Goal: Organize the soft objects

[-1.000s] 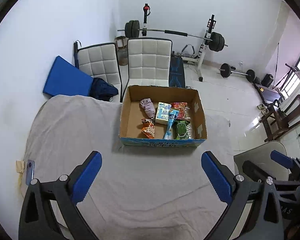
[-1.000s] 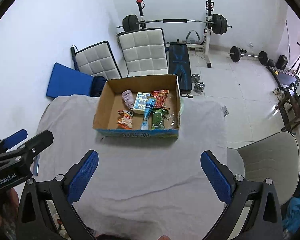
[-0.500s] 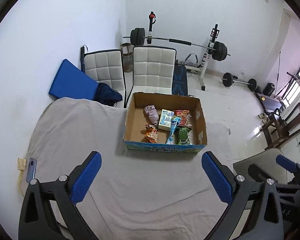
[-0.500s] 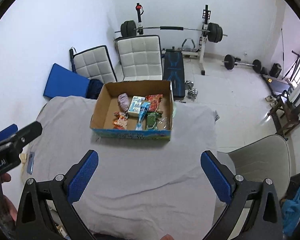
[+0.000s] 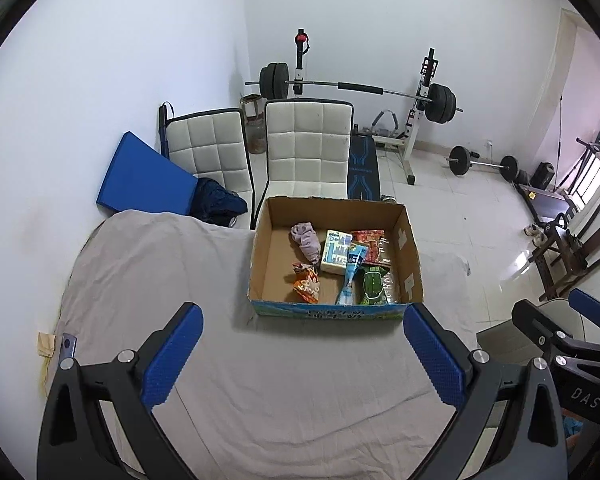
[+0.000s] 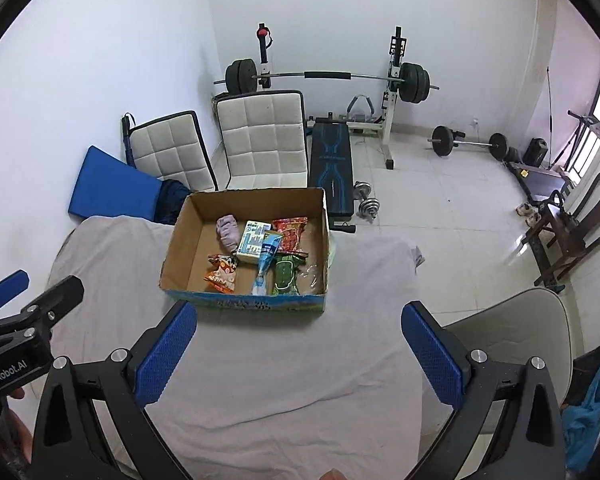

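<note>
Cardboard box (image 5: 414,264) sits mid-frame on the grey sheet (image 5: 148,280), holding a lilac cloth bundle (image 5: 306,238), snack packets (image 5: 306,284) and what may be a tissue pack (image 5: 334,252). Left gripper (image 5: 302,354) and right gripper (image 6: 298,354) hang spread wide, empty, at lower frame. White chairs (image 5: 306,148) and a barbell rack (image 5: 360,88) stand beyond, upper centre.

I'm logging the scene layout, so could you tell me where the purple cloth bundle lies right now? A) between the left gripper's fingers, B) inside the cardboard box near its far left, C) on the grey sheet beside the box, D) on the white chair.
B: the purple cloth bundle lies inside the cardboard box, near the far left of the packets, while both grippers hang open and empty above the grey sheet.
</note>
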`<act>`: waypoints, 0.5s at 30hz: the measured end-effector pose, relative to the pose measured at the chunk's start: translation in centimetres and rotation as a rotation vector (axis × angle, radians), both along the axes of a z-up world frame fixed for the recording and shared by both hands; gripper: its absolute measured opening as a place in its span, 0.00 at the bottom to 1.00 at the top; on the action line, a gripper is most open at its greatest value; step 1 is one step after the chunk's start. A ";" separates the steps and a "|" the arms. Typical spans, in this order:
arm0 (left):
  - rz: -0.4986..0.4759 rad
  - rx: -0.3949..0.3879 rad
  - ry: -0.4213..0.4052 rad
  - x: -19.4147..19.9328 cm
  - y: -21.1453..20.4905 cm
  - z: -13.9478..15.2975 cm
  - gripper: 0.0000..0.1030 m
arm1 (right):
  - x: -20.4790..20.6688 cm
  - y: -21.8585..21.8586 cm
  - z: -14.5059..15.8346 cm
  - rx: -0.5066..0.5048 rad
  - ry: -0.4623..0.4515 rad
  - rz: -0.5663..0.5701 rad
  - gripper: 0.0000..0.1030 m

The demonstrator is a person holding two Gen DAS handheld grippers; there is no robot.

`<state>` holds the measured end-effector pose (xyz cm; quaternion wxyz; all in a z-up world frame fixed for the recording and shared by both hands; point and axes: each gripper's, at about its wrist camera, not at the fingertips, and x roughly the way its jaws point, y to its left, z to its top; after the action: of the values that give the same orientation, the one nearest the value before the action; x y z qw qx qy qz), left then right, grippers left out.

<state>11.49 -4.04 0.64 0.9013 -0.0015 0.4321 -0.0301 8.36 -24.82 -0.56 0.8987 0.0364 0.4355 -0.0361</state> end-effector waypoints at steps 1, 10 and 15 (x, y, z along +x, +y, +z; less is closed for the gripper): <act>0.003 0.002 -0.002 0.1 0.0 0.1 1.00 | 0.2 0.0 0.0 -0.004 0.000 -0.002 1.00; 0.008 0.005 -0.009 0.7 0.0 0.2 1.00 | 0.8 -0.3 0.1 0.001 -0.007 0.003 1.00; 0.002 0.011 -0.010 0.9 -0.2 0.2 1.00 | 0.8 -0.2 0.1 0.002 -0.010 -0.001 1.00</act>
<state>12.35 -4.27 0.83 0.9036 0.0032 0.4276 -0.0271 9.14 -25.00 -0.49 0.9008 0.0376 0.4310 -0.0361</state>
